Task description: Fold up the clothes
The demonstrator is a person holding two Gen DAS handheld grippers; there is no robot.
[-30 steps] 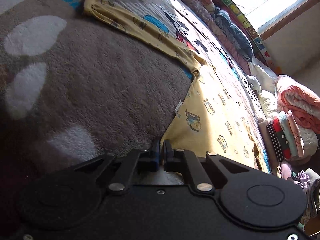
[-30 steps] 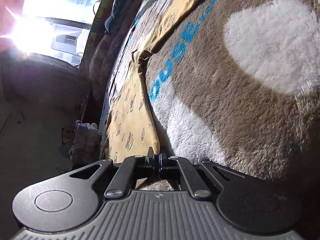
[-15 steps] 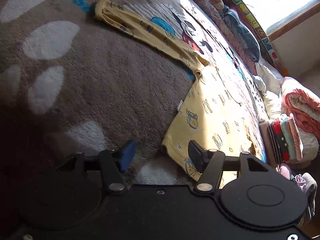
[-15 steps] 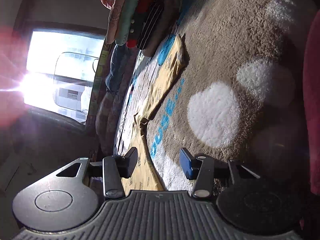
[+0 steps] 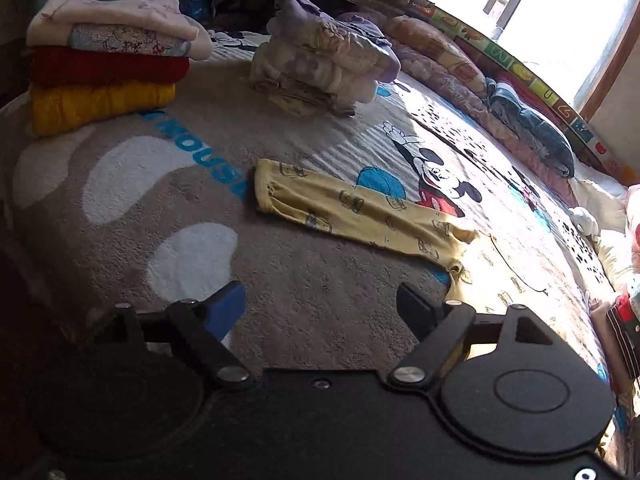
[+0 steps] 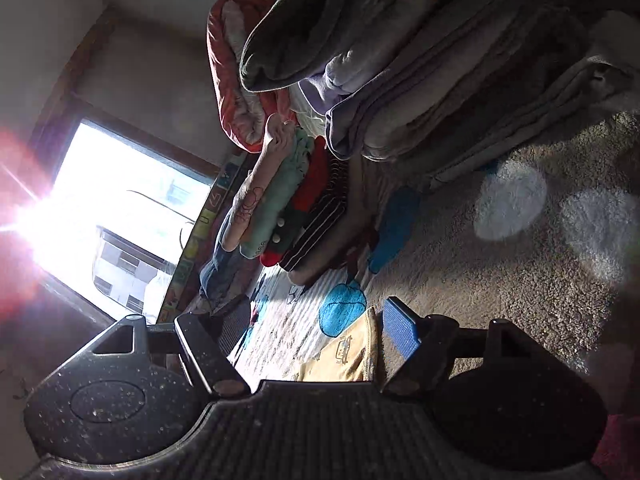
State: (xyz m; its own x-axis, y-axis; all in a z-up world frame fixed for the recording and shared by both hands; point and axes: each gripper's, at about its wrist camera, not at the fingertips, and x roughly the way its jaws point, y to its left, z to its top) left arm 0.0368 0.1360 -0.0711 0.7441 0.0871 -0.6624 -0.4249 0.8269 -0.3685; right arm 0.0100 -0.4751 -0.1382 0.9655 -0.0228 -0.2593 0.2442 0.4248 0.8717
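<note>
A yellow printed top lies flat on the brown cartoon blanket. In the left wrist view its long sleeve stretches out to the left, and the body runs off to the right behind one finger. My left gripper hangs open above the blanket, just short of the sleeve, with nothing between its fingers. In the right wrist view a sleeve end of the yellow top shows between the fingers of my right gripper, which is open and lifted off the cloth.
Two piles of folded clothes stand at the far side of the blanket. Another folded pile and stacked blankets sit ahead of the right gripper. Pillows and a bright window line the bed's far edge.
Both grippers were shut on the yellow top's hem a second ago. They have opened, let it go and lifted away; both views have swung up.
</note>
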